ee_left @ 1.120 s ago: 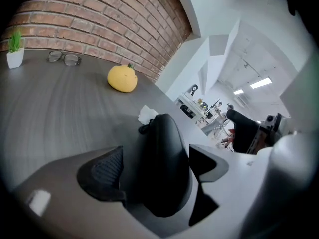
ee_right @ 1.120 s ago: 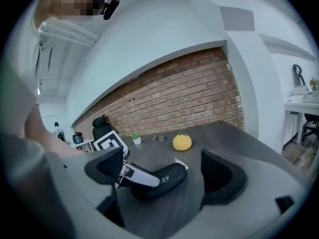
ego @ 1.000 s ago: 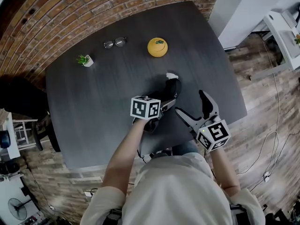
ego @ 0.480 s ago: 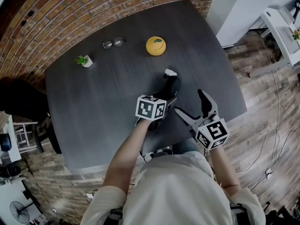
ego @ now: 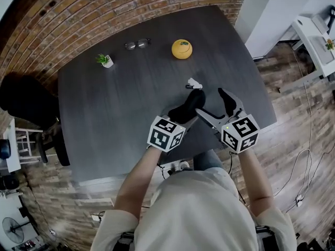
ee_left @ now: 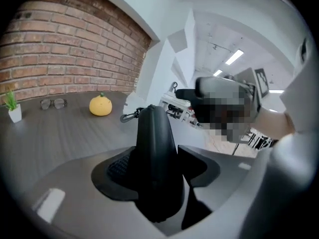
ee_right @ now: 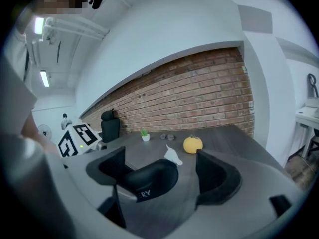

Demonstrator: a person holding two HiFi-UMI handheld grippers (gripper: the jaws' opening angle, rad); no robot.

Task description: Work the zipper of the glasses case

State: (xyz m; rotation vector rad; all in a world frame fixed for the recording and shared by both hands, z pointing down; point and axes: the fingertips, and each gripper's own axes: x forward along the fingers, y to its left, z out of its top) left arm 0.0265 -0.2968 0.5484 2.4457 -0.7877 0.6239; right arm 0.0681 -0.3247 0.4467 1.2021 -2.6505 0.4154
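**Three viewpoints on one tabletop**

Head view: from above the person, facing steeply down, far enough off to take in the whole table (ego: 104, 114). Left gripper (ee_left: 157, 166) view: low over the tabletop, looking out along its own jaws, with the glasses case (ee_left: 154, 148) very close between them. Right gripper (ee_right: 162, 176) view: equally low, facing the brick wall (ee_right: 199, 93) beyond its claw. All three views share the case, the yellow round object (ego: 181, 49) ahead of both claws, and the wall
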